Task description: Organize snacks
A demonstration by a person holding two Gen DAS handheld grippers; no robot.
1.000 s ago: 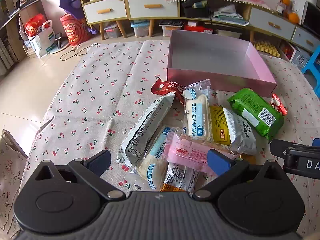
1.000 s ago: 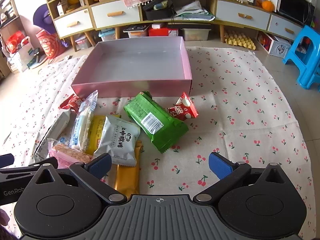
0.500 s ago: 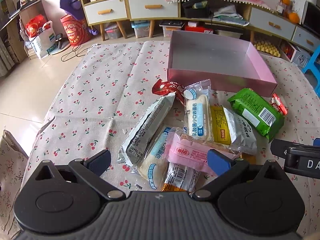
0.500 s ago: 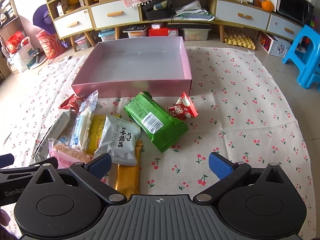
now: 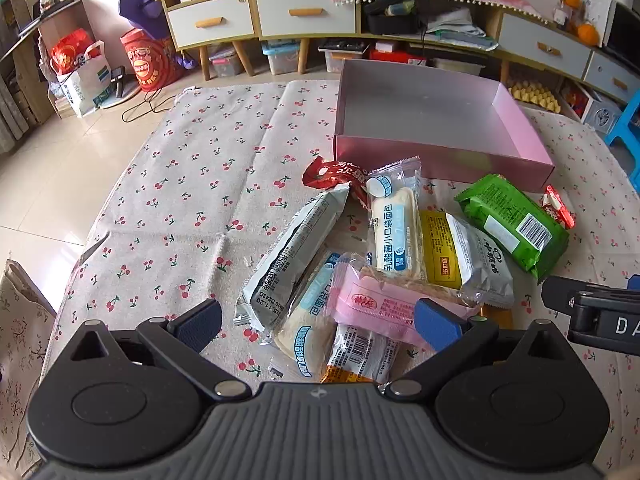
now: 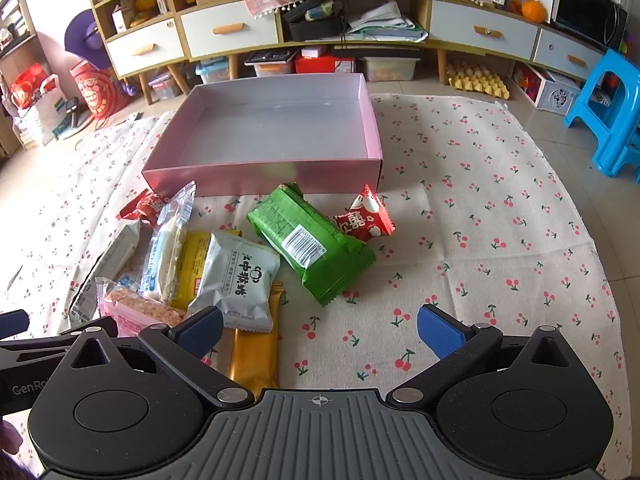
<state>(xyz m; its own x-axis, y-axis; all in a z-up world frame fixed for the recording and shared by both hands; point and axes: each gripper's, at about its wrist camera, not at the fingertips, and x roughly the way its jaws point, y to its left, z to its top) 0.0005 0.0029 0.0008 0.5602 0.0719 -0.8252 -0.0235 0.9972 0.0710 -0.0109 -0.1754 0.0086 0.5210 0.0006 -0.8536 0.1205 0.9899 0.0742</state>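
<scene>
Cherry-printed cloth [image 6: 500, 220] covers the floor surface, with a long low cabinet [image 6: 484, 32] of white drawers and open shelves along the far wall; a blue stool [image 6: 608, 120] stands at the far right, a red drum [image 5: 150, 62] and a shopping bag [image 5: 82, 80] at the far left on bare tiles.

An open pink box [image 6: 264, 178] sits on the far part of the cloth, nothing visible inside it; the snacks lie in a loose heap just near of its front wall, none in the box.

From the right wrist view, the green packet [image 6: 312, 244] lies tilted near the box, a small red packet [image 6: 366, 220] touching its right side; a grey packet [image 6: 236, 280] overlaps a yellow packet [image 6: 192, 268], and a gold bar [image 6: 254, 348] reaches from under the grey one toward the camera; the right gripper [image 6: 318, 330] hovers above the cloth, fingers wide apart, holding nothing.

The left wrist view shows the left half of the heap better: a long silver packet [image 5: 294, 254], a white bread packet [image 5: 394, 236], a pink packet [image 5: 384, 308] lying across the near end, and a crumpled red wrapper [image 5: 336, 172] against the box; the gold bar is almost hidden here.
The left gripper [image 5: 318, 326] hangs over the near end of the heap, fingers apart and empty, its right pad over the pink packet.
Each view catches the other gripper's edge at its side.
</scene>
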